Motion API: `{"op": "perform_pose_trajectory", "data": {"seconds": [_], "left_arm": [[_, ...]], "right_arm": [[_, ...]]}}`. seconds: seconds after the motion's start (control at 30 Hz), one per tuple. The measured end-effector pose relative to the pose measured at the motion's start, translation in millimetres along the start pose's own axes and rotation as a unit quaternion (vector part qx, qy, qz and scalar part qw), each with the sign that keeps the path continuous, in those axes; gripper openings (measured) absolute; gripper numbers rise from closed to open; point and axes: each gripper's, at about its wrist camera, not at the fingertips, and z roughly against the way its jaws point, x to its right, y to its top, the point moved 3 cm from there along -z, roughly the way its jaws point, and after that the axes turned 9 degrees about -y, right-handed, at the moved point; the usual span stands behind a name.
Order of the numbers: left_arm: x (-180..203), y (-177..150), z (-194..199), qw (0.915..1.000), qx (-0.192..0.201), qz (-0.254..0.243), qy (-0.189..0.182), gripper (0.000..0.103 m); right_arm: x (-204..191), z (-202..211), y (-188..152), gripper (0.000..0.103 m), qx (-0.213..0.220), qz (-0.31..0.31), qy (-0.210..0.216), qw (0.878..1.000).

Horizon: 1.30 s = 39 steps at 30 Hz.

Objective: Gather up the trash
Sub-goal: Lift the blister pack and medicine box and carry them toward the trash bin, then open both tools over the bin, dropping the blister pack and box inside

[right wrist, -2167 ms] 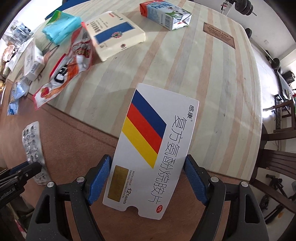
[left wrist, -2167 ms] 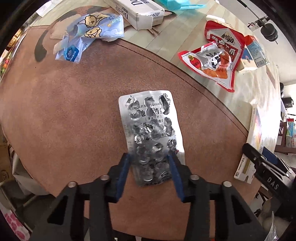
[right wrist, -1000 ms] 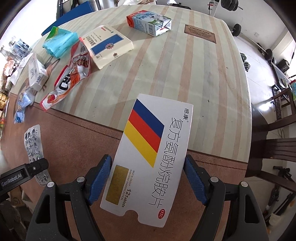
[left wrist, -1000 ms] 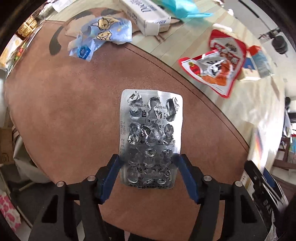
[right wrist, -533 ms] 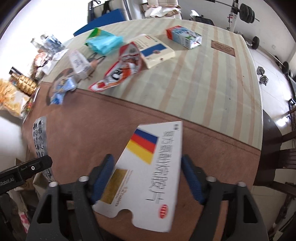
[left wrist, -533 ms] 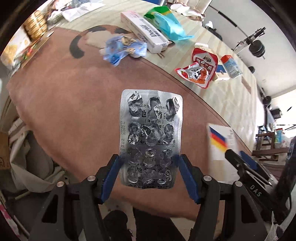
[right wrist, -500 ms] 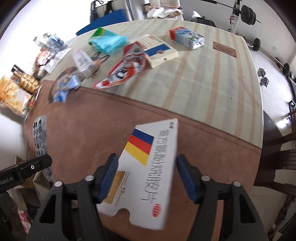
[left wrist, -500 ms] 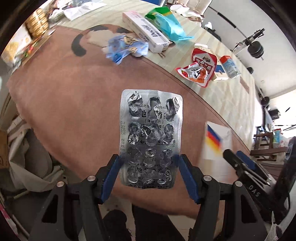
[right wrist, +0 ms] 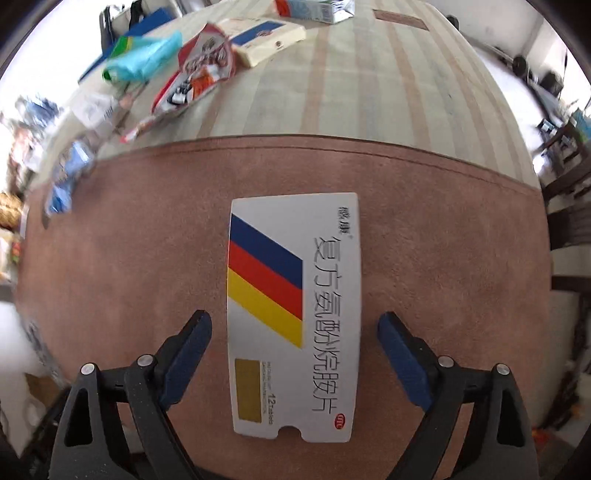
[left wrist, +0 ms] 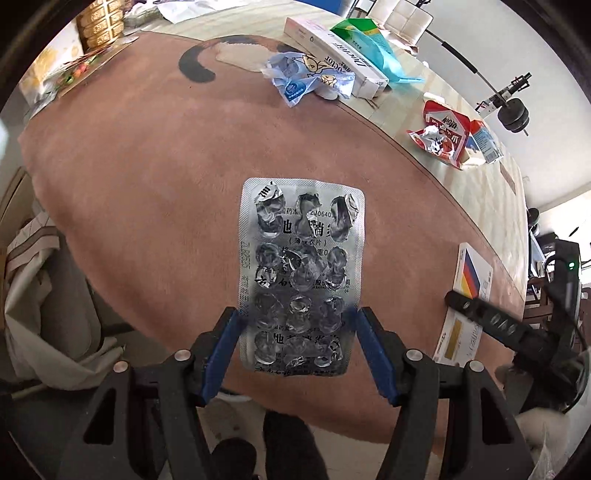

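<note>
My left gripper (left wrist: pixel 297 325) is shut on an empty silver blister pack (left wrist: pixel 301 273) and holds it above the brown mat (left wrist: pixel 147 177). My right gripper (right wrist: pixel 293 332) is open, its blue pads (right wrist: pixel 399 343) apart from the sides of a white medicine box (right wrist: pixel 295 314) with blue, red and yellow stripes. The box lies between the jaws over the mat; whether it rests on the mat or falls I cannot tell. The box (left wrist: pixel 467 295) and the right gripper also show at the right of the left wrist view.
Other trash lies on the striped table (right wrist: pixel 369 85): a red snack pouch (left wrist: pixel 441 133), a crumpled blue wrapper (left wrist: pixel 310 79), a long white carton (left wrist: pixel 332 55), a teal bag (left wrist: pixel 373 44), a cream box (right wrist: pixel 266 37) and a small milk carton (right wrist: pixel 314 7). Chairs stand at the right.
Both grippers rose and pulled back from the table with their items. The right gripper's jaws have opened wide and no longer clamp the striped box. The left still grips the blister pack.
</note>
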Motion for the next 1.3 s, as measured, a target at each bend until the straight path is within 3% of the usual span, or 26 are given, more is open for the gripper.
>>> {"op": "perform_pose_trajectory", "data": {"seconds": [0.07,0.13,0.3,0.47,0.63,0.8,0.97,1.13,1.3], "left_arm": [[-0.3,1.6,-1.4,1.0,0.004,-0.003,-0.002,0.062],[-0.9,1.5,-0.3,0.9999,0.011,0.001,-0.011,0.062],[-2.6,-12.4,14.1,0.9987,0.031,0.018,-0.036,0.062],[-15.8,-35.4,44.8,0.9969,0.051,0.027,-0.054,0.062],[-58.2,-70.8,68.1,0.9965,0.052,0.045,-0.047,0.062],[-111.8,-113.0,36.1,0.9972,0.004,0.071,-0.022,0.062],[-156.0,-139.5,-23.6,0.9939,-0.044,0.1,-0.017,0.062],[-196.2,-154.1,-102.6,0.9895,-0.086,0.113,-0.026,0.063],[-231.4,-163.2,-185.5,0.9756,-0.137,0.152,-0.08,0.063]], "right_arm": [[-6.8,4.4,-3.5,0.091,0.013,0.018,-0.025,0.999],[-11.3,14.1,-6.3,0.074,0.03,0.036,-0.021,0.999],[-20.2,34.7,-29.1,0.074,0.072,0.079,-0.006,0.994],[-19.4,79.6,-76.2,0.074,0.116,0.1,0.069,0.986],[-35.1,103.2,-154.7,0.074,0.115,0.135,0.154,0.972],[-48.1,59.1,-223.2,0.074,0.06,0.165,0.191,0.966],[-76.7,-18.3,-275.2,0.074,0.007,0.184,0.181,0.966],[-108.4,-103.9,-291.6,0.074,-0.007,0.189,0.155,0.97],[-136.6,-186.8,-297.4,0.075,-0.011,0.194,0.136,0.971]]}}
